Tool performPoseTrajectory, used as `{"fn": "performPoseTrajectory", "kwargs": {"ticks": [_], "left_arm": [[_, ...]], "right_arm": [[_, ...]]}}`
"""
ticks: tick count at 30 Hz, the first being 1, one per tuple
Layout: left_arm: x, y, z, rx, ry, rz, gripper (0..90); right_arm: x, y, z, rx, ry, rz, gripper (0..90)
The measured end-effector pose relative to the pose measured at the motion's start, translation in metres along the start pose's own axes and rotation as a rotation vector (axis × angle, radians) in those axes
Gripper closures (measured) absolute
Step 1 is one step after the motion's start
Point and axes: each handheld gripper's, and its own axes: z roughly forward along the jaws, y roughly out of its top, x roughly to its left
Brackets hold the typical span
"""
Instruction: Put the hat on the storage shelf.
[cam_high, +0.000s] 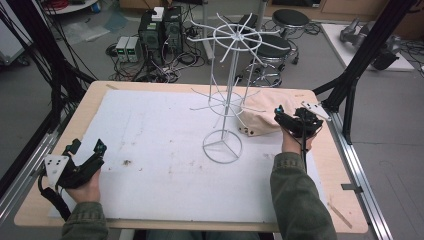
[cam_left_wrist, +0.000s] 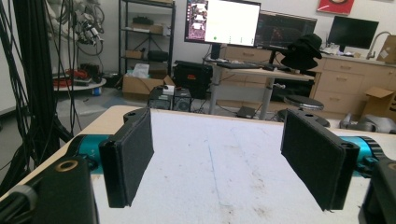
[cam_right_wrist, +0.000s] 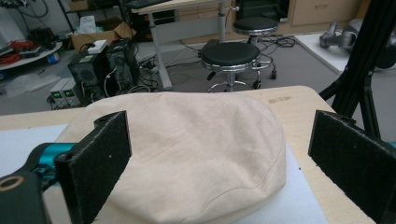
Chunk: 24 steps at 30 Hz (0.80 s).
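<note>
A beige cloth cap (cam_high: 259, 118) lies on the table's right side, just right of a white wire rack (cam_high: 227, 100) with spoked tiers on a ring base. My right gripper (cam_high: 290, 114) is open and held just in front of the cap, near its right end. In the right gripper view the cap (cam_right_wrist: 187, 144) sits between the two spread black pads (cam_right_wrist: 100, 158), with no contact that I can see. At the left front of the table my left gripper (cam_high: 88, 146) is open and holds nothing. The left gripper view has its gripper (cam_left_wrist: 217, 140) over a bare white mat (cam_left_wrist: 219, 177).
The white mat (cam_high: 150, 150) covers most of the wooden table (cam_high: 95, 92). Black frame posts (cam_high: 360, 60) rise at the right rear corner, with cable bundles (cam_high: 50, 65) at the left. Behind the table are stools (cam_high: 272, 47) and computer boxes (cam_high: 160, 30) on the floor.
</note>
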Motion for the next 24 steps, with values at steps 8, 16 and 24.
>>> {"fn": "performPoseTrajectory", "kwargs": {"ticks": [8,16,24], "left_arm": [[0.0,0.0,0.001,0.003,-0.003,0.002,25.5],[0.0,0.0,0.002,0.002,-0.002,0.001,25.5],[0.0,0.0,0.002,-0.007,-0.003,0.001,25.7]], "right_arm": [[-0.008,0.0,0.027,0.016,-0.014,-0.01,5.4],[-0.009,0.0,0.051,0.078,-0.017,-0.025,5.3],[-0.021,-0.006,0.075,0.152,-0.028,0.039,5.3]]}}
